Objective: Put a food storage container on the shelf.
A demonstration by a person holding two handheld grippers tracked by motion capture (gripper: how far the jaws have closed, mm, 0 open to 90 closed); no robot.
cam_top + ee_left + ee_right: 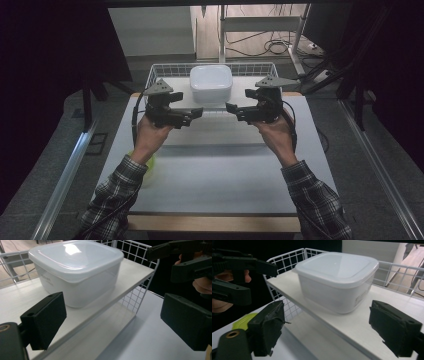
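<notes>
- Left claw [192, 114]: held in the person's left hand [150, 131] above the desk [215, 175], its jaws spread wide with nothing between them. They point inward, toward the right claw.
- A yellow-green lid [150, 162] lies on the desk below and behind the left claw, partly hidden by the forearm; in the right claw's view it sits low [243, 321], beside that claw's left-hand jaw.
- Box [210, 83]: a white plastic tub with its lid on, standing on the shelf [175, 85] of a white wire rack [160, 70]. It is ahead of both claws and between them, apart from each. In the left claw's view the box [75, 270] stands beyond the open jaws on the shelf [130, 270]; in the right claw's view the box [337, 280] is likewise framed between the jaws, untouched.
- Right claw [234, 110]: held in the right hand [272, 132], jaws also spread and empty, pointing toward the left claw across a gap in front of the rack.
</notes>
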